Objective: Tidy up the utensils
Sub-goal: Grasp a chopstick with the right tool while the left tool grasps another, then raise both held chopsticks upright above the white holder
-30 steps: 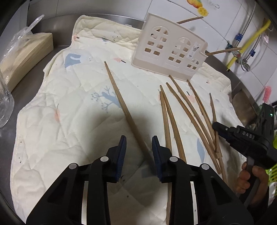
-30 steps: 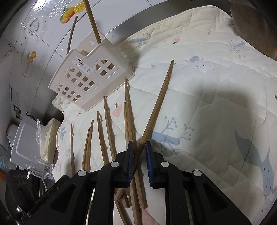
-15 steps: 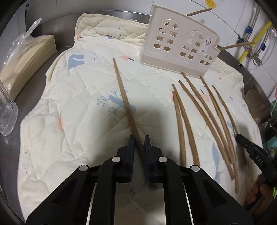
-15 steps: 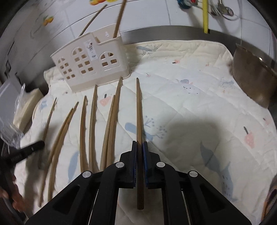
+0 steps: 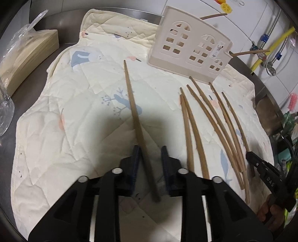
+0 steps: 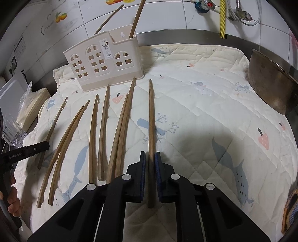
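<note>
The left gripper (image 5: 149,150) has its fingers (image 5: 135,158) released and well apart. A slanted chopstick (image 5: 134,111) runs between them, close against the left pad and clear of the right one. Its near end is blurred over the gripper body.

In the right wrist view, the right gripper (image 6: 150,156) has its fingers (image 6: 158,163) drawn in narrowly around a straight chopstick (image 6: 151,121). We cannot tell whether they pinch it. Its tip points toward the holder (image 6: 100,65).

The chopsticks are slim, tapered brown wood. The loose ones (image 6: 102,130) lie fanned side by side on the quilt (image 6: 204,93). The holder is cream plastic, pierced with arched window cut-outs. Two sticks stand in it, leaning outward.

The quilt is pale and stitched in diamonds, printed with whales, birds and strawberries. It covers a steel surface (image 5: 11,149) below a white tiled wall (image 6: 167,14). A dull metal bowl (image 6: 270,80) sits at the quilt's right edge.
</note>
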